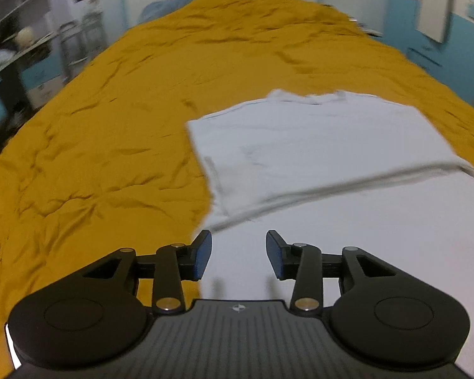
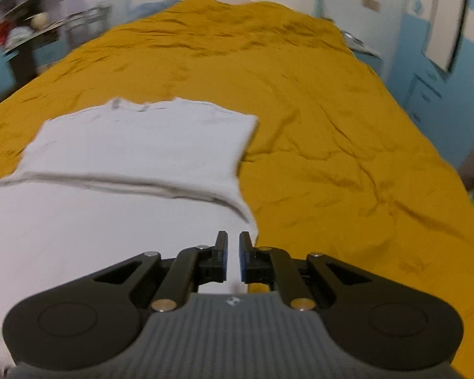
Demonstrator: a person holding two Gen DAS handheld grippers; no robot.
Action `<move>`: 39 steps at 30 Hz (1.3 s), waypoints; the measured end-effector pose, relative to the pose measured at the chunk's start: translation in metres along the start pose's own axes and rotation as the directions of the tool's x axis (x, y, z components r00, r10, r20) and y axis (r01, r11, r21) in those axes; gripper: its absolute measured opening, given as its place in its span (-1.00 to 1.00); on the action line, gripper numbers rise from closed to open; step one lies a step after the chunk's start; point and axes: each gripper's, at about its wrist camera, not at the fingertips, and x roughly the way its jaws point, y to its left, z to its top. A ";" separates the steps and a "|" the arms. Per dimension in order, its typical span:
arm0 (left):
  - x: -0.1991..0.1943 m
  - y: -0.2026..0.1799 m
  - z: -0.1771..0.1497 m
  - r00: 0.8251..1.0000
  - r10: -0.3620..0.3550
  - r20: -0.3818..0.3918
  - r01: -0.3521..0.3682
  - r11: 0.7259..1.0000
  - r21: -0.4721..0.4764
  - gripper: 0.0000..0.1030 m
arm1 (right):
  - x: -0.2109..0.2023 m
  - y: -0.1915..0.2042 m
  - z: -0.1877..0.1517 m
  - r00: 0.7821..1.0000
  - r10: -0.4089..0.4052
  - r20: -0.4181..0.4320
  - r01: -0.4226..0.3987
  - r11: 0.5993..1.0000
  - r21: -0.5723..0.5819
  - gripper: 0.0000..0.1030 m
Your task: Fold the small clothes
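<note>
We see a white shirt (image 1: 316,145) lying flat on a mustard bedspread (image 1: 94,132), partly folded: a far layer lies over the near part, and its folded edge runs as a grey crease across the cloth from near left to far right in the left wrist view. The shirt's left edge is straight, running from the far-left corner down toward our left gripper (image 1: 238,254). Left of that edge the bedspread is wrinkled and bare all the way to the bed's left side, so lots of room there. Shelves (image 1: 12,25) stand far left off the bed.

Our left gripper is released, fingers wide apart, hovering over the shirt's near left edge; nothing between the pads. Left pad sits over the shirt/bedspread boundary, right pad over white cloth.

In the right wrist view the shirt (image 2: 136,145) fills the left half, its collar at the far edge, blurred. Its right edge drops from the far-right corner to just beside our right gripper (image 2: 233,257). Right gripper is nearly clenched, a thin gap between the fingers, white cloth visible through it; we can't tell if it pinches fabric. Right of it the bedspread (image 2: 347,158) is bare out to the bed's right edge, then a blue wall (image 2: 433,72).
</note>
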 end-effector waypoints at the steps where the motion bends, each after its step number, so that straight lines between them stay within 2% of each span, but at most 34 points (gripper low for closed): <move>1: -0.007 -0.006 -0.004 1.000 -0.022 0.005 0.022 1.000 0.021 -0.04 | -0.008 0.003 -0.003 1.000 0.008 0.003 -0.008 1.000 -0.020 -0.98; 5: -0.027 -0.031 -0.026 0.996 -0.093 0.006 0.092 0.988 0.126 -0.04 | -0.038 0.019 -0.024 0.999 0.043 0.003 -0.042 0.990 -0.132 -0.95; 7: -0.032 -0.042 -0.038 0.993 -0.120 -0.010 0.120 0.975 0.185 -0.04 | -0.049 0.026 -0.036 0.998 0.058 0.001 -0.056 0.982 -0.182 -0.78; 8: -0.035 -0.046 -0.044 0.992 -0.128 -0.019 0.129 0.968 0.215 -0.04 | -0.054 0.030 -0.043 0.998 0.066 -0.001 -0.065 0.976 -0.206 -0.63; 10: -0.041 -0.055 -0.057 0.990 -0.135 -0.033 0.138 0.951 0.278 0.00 | -0.062 0.036 -0.058 0.996 0.087 -0.012 -0.088 0.967 -0.239 -0.58; 14: -0.054 -0.066 -0.080 0.986 -0.156 -0.062 0.168 0.907 0.387 0.11 | -0.074 0.049 -0.090 0.992 0.116 -0.055 -0.127 0.942 -0.312 -0.54; 17: -0.064 -0.069 -0.098 0.983 -0.161 -0.090 0.185 0.868 0.461 0.22 | -0.080 0.054 -0.107 0.991 0.110 -0.077 -0.131 0.921 -0.366 -0.41; 21: -0.075 -0.072 -0.124 0.979 -0.155 -0.132 0.202 0.814 0.545 0.35 | -0.086 0.058 -0.127 0.988 0.102 -0.112 -0.140 0.895 -0.423 -0.38; 24: -0.081 -0.074 -0.142 0.972 -0.162 -0.172 0.233 0.777 0.584 0.46 | -0.086 0.065 -0.142 0.985 0.091 -0.147 -0.152 0.860 -0.486 -0.28; 26: -0.082 -0.079 -0.156 0.969 -0.146 -0.198 0.239 0.752 0.615 0.47 | -0.087 0.073 -0.153 0.984 0.085 -0.156 -0.157 0.828 -0.539 -0.21; 28: -0.079 -0.086 -0.171 0.974 -0.109 -0.201 0.217 0.719 0.660 0.47 | -0.087 0.082 -0.162 0.986 0.077 -0.149 -0.150 0.793 -0.590 -0.08; 30: -0.072 -0.091 -0.182 0.980 -0.057 -0.190 0.176 0.697 0.695 0.47 | -0.085 0.091 -0.170 0.988 0.063 -0.137 -0.137 0.762 -0.633 0.13; 33: -0.062 -0.098 -0.197 0.987 0.022 -0.159 0.104 0.664 0.740 0.47 | -0.078 0.099 -0.179 0.989 0.036 -0.142 -0.122 0.736 -0.666 0.27; 35: -0.057 -0.100 -0.204 0.991 0.050 -0.126 0.066 0.634 0.770 0.56 | -0.072 0.102 -0.184 0.989 0.011 -0.149 -0.111 0.721 -0.684 0.33; 39: -0.039 -0.103 -0.211 0.989 0.120 -0.082 -0.008 0.609 0.793 0.61 | -0.061 0.104 -0.194 0.987 -0.005 -0.158 -0.112 0.685 -0.720 0.49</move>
